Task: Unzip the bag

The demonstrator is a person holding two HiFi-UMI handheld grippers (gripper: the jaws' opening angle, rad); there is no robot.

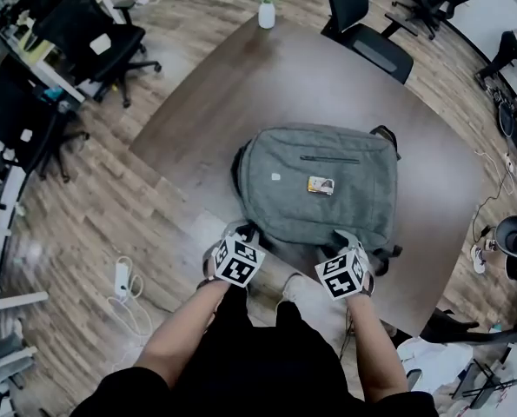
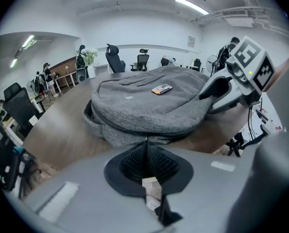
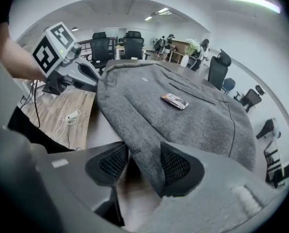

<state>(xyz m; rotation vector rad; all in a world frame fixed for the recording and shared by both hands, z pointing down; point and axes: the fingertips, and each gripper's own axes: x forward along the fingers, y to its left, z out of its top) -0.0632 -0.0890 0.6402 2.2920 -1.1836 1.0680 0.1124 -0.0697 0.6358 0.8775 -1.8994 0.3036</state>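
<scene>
Brown table (image 1: 241, 76): carries one grey bag (image 1: 319, 189), lying flat, front panel up, its bottom edge at the table edge nearest the person. Left gripper (image 2: 145, 147): pads pressed together, tips at the zip seam on the bag's near edge; whether they nip the pull cannot be made out. Right gripper (image 3: 144, 164): jaws spread round a fold of the bag's near corner, fabric against one pad. Small label (image 1: 321, 185): on the front panel

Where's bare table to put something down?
Widest: table between bag and vase. Also bare strips on the bag's left and right. Crowded: near edge, left gripper and right gripper at the bag's rim.
</scene>
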